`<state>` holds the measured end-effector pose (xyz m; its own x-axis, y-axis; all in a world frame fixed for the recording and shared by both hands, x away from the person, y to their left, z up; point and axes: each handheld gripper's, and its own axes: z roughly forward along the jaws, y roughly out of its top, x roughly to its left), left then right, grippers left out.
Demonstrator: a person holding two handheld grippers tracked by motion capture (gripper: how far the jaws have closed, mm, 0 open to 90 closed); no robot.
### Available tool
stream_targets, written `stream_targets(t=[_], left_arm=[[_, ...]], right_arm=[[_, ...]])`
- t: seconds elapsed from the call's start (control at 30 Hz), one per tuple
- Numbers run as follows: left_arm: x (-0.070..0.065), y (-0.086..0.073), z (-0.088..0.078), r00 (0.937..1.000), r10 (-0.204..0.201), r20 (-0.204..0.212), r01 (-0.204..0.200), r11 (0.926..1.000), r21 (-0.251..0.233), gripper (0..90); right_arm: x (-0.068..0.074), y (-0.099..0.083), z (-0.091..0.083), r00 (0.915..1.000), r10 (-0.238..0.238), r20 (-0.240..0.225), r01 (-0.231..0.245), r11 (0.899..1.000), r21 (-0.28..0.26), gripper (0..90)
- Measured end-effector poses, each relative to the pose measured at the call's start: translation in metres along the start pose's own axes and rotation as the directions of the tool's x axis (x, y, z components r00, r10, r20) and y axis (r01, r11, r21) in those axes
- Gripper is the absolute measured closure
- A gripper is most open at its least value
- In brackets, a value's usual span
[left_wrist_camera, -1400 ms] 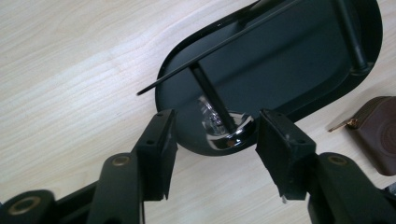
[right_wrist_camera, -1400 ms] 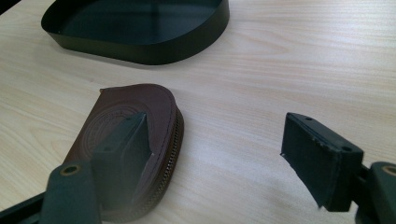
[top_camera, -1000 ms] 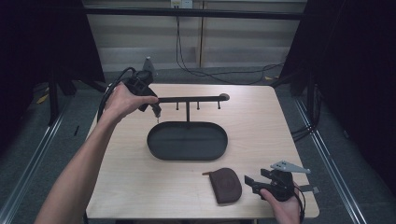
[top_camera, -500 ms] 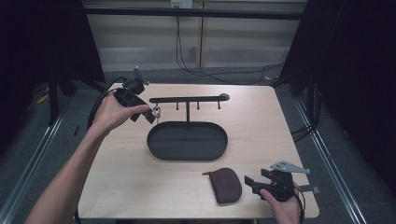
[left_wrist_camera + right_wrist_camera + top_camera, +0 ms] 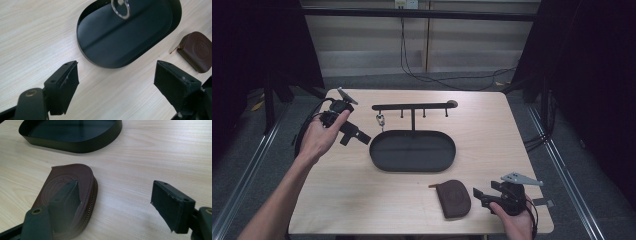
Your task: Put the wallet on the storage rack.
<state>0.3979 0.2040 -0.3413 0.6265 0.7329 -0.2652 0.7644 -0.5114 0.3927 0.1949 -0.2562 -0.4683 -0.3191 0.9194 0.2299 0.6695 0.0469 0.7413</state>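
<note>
The brown leather zip pouch (image 5: 453, 198) at 6 o'clock on the bench (image 5: 492, 135) looks soft, light; pinch its zipped edge. Right claw (image 5: 477, 193) gapes beside it; left claw (image 5: 362, 138) gapes empty.

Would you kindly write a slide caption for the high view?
Left gripper open beside oval tray; right gripper open near brown pouch.

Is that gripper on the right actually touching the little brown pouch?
Cannot tell. In the right gripper view, one finger of the open right gripper overlaps the brown pouch, hiding any gap or contact. The high view is too small to settle it.
</note>
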Motion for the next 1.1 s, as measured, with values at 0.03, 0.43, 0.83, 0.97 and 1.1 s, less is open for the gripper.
stream_targets(t=[0.03,0.43,0.83,0.97,1.1], left_arm=[[0.001,-0.004,0.000,1.0000,-0.008,-0.003,0.008,0.9999,-0.008,19.1],[-0.001,-0.048,-0.006,0.9977,0.057,-0.037,-0.063,0.9828,-0.173,19.1],[0.010,-0.109,0.007,0.9988,-0.009,-0.047,-0.007,0.9482,-0.318,19.9],[0.008,-0.130,0.009,0.9932,-0.062,-0.099,0.022,0.9303,-0.366,18.9],[0.009,-0.146,0.020,0.9956,-0.071,-0.062,0.043,0.9261,-0.375,18.6]], right_arm=[[0.000,0.000,0.000,1.0000,-0.001,-0.002,0.001,1.000,0.000,22.9],[0.000,0.000,-0.001,1.0000,0.006,-0.001,-0.006,1.000,-0.002,22.9],[-0.005,0.002,-0.002,0.9987,0.038,-0.033,-0.037,0.999,0.011,20.7],[-0.004,0.004,-0.003,0.9979,0.041,-0.050,-0.041,0.999,0.016,19.9],[-0.007,0.009,-0.006,0.9986,0.032,-0.043,-0.031,0.999,0.028,18.5]])
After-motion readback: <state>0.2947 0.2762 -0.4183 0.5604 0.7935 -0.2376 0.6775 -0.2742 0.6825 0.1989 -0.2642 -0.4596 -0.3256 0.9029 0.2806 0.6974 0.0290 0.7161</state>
